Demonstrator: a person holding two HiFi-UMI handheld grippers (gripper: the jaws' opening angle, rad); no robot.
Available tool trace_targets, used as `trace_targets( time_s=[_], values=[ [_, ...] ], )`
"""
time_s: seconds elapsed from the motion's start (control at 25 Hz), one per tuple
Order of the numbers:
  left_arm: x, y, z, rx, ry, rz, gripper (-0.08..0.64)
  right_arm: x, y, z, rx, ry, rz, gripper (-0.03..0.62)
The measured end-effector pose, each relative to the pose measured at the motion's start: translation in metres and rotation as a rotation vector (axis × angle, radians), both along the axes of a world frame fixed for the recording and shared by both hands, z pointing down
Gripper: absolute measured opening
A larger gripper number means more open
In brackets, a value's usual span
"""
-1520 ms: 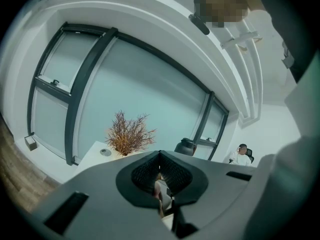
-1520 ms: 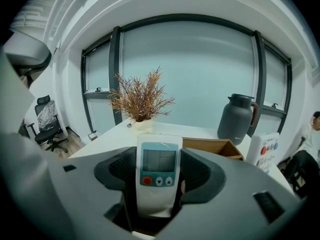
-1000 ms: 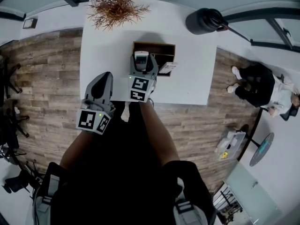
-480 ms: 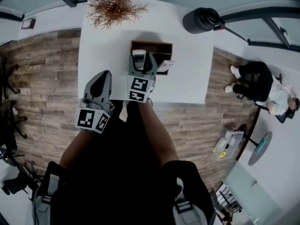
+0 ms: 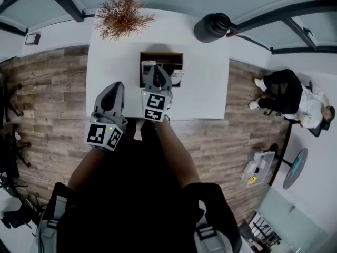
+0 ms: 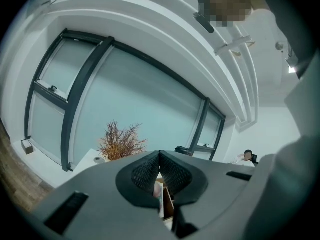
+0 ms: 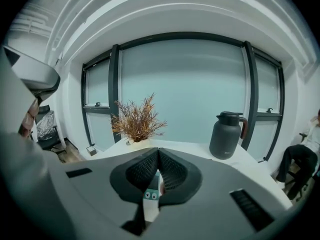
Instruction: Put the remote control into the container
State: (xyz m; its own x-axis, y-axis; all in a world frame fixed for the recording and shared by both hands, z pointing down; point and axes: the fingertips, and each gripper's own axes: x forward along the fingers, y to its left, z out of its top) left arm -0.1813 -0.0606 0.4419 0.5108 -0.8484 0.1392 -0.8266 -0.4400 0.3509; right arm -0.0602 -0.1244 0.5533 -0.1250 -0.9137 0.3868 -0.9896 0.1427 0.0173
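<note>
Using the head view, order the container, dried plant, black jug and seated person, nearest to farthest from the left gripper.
From the left gripper:
1. Wooden container, ahead-right
2. Dried plant, far-left corner of table
3. Black jug, far-right corner
4. Seated person, far off right

white table (image 5: pixel 210 86) smooth, matt; floor (image 5: pixel 52 94) grainy wood planks; container (image 5: pixel 168 54) dark wood; jug (image 5: pixel 210 28) matt black.

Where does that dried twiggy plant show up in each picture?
Head view: dried plant at top, left of centre.
Left gripper view: dried plant lower left of centre.
Right gripper view: dried plant left of centre.
Shared landmark: the white table it stands on.
</note>
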Motion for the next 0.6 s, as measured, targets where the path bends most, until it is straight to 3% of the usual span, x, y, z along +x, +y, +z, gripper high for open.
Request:
trace_targets(
  time_s=[0.6],
  values=[
    [0.031,0.023,-0.056,0.123,-0.011,0.013,0.008,0.048,0.065,-0.114,0.14,-0.139,-0.003,0.005]
  ],
)
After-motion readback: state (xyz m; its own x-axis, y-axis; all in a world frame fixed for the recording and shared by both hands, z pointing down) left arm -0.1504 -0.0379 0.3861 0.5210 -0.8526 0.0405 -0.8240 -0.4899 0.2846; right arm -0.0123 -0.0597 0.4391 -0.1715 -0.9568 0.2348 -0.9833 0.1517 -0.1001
